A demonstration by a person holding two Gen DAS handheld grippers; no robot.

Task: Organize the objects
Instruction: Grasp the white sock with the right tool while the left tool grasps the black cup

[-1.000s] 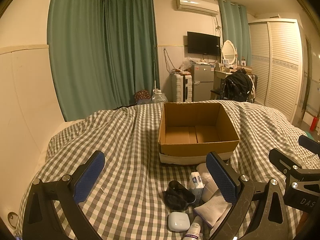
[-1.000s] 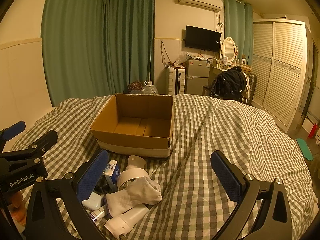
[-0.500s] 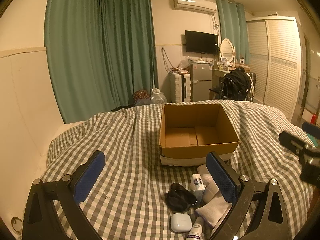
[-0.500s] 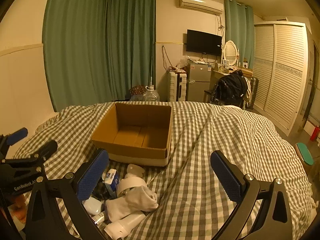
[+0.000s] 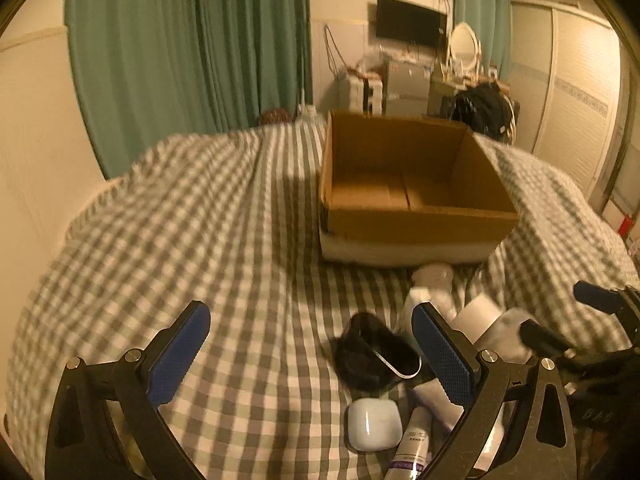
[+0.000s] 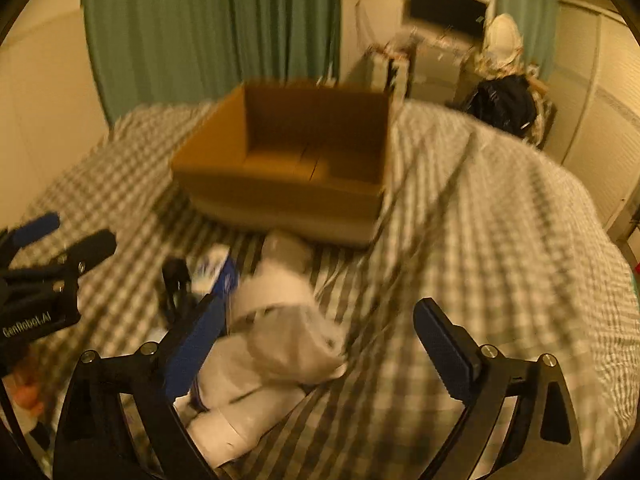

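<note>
A cardboard box (image 5: pixel 408 188) sits on the checked bed (image 5: pixel 224 240), with green curtains (image 5: pixel 192 52) behind. The left tongs (image 5: pixel 310 354) gape wide, holding nothing; the black pouch (image 5: pixel 372 354) and white case (image 5: pixel 374 424) lie at their 3 o'clock. The right tongs (image 6: pixel 318 354) gape wide over white socks (image 6: pixel 288 328), empty.

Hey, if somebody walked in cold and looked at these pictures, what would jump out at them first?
The open, empty cardboard box sits mid-bed on the checked bedspread. Just in front of it lies a jumble of small things: white socks, a black pouch and a white earbud case. Both the left gripper and right gripper are open over that pile.
</note>
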